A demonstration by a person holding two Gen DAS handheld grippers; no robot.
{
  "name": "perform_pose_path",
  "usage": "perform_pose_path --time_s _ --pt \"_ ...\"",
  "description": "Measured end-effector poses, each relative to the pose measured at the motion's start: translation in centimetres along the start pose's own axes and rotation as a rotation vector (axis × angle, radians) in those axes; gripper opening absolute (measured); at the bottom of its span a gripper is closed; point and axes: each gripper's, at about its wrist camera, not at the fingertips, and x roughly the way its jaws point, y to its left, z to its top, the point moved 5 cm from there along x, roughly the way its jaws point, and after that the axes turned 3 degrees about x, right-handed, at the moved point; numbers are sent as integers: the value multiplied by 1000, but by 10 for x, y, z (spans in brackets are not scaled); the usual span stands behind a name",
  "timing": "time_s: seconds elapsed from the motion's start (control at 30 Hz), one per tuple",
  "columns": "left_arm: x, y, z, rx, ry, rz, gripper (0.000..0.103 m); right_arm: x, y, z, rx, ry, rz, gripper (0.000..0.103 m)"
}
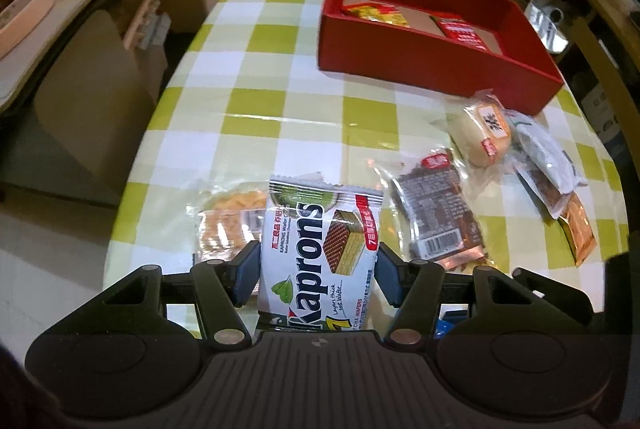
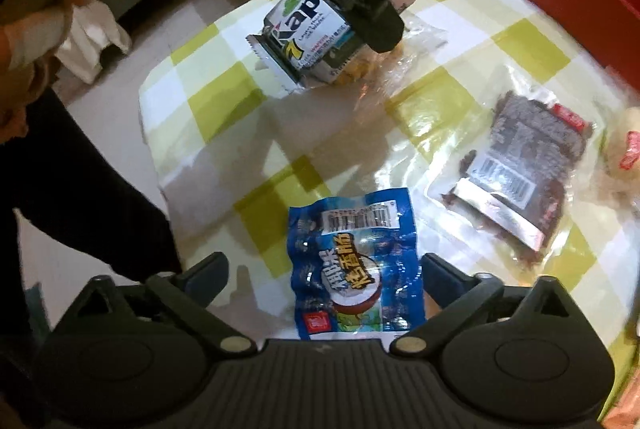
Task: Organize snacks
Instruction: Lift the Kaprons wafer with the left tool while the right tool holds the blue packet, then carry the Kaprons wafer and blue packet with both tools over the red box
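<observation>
The tabletop (image 1: pixel 256 117), under a green-and-white checked cloth, carries one red box (image 1: pixel 420 49) at its far side. The box is open at the top and holds two packets on a brown cardboard floor: a yellow-and-red packet (image 1: pixel 376 12) toward the left and a red packet (image 1: pixel 460 31) toward the right.

Loose on the cloth in front of the box lies a cluster of snacks: one round pale bun in clear wrap (image 1: pixel 486 133), one white-and-grey packet (image 1: pixel 544 153) beside it, one orange foil packet (image 1: pixel 578 229) at the near right, and one dark brown packet (image 1: pixel 440 209) with its barcode end toward the camera, long axis running away from it. One clear packet of yellow crackers (image 1: pixel 228 217) lies at the left.

The left gripper (image 1: pixel 318 271) is clamped on one white Kaprons wafer packet (image 1: pixel 320 249), pads pressing both long sides; the packet's long axis points away along the fingers, and it is held above the cracker packet.

The right gripper (image 2: pixel 324 275) has its fingers spread wide, with one blue snack packet (image 2: pixel 352 265) lying flat on the cloth between them, untouched, barcode end pointing away
</observation>
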Motion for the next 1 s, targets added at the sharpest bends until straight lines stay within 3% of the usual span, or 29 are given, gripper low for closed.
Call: perform_pose_path --time_s 0.03,0.1,0.13,0.2,0.53,0.6,0.73,0.8,0.87,0.93,1.0 --pt "0 1 0 -2 1 1 66 -2 0 0 -2 -3 -26 97" --pt "0 -1 1 3 0 -6 66 -11 -8 0 30 -13 -41 63" --pt "0 -3 2 9 -3 -7 66 -16 -15 0 79 -19 -13 61" --pt "-1 -8 3 19 -7 -10 66 -23 -29 -2 189 -18 66 43" --pt "-2 -22 5 45 -17 -5 65 -28 -28 -2 182 -14 35 47" --pt "-1 -24 5 51 -17 -6 65 -30 -20 -2 120 -14 -32 72" --pt "7 -26 -1 66 12 0 67 -25 -2 -5 59 -14 -24 80" --pt "15 -27 -3 51 40 -2 73 -12 5 -7 57 18 -19 84" --pt "22 -30 -4 42 67 -3 76 -4 17 -8 -27 3 -70 89" --pt "28 -37 -6 45 85 3 79 1 25 -10 -114 -8 -170 86" --pt "35 -45 -6 67 100 29 80 -2 24 -13 -102 -7 -181 78"
